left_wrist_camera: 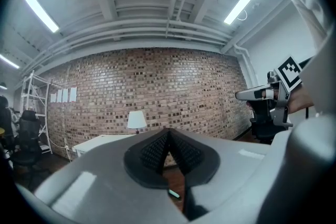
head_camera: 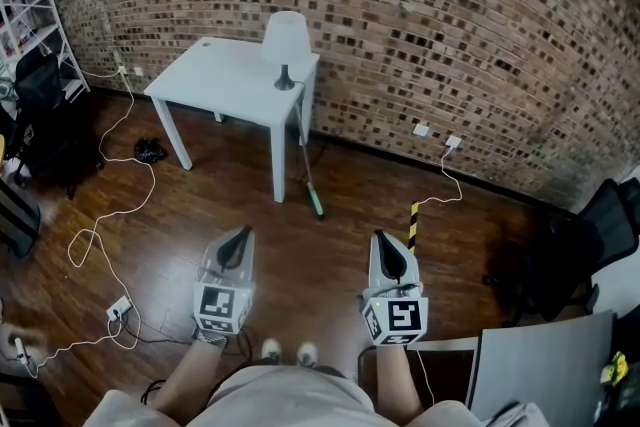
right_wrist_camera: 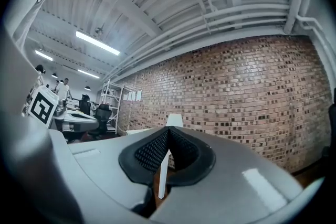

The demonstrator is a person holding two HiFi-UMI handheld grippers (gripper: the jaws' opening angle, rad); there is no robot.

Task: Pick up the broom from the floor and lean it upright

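The broom lies on the wooden floor beside the white table's front leg, its thin handle pointing toward the wall and its green end nearest me. Through the left gripper view's jaws a bit of that green end shows. My left gripper and right gripper are held side by side, level, well short of the broom. Both are shut with nothing between the pads. In the left gripper view the left gripper has its pads meeting; the right gripper looks the same in its own view.
A white table with a white lamp stands against the brick wall. White cables and a power strip lie at left. Black chairs sit at both sides, a yellow-black post near the right gripper, a grey panel at lower right.
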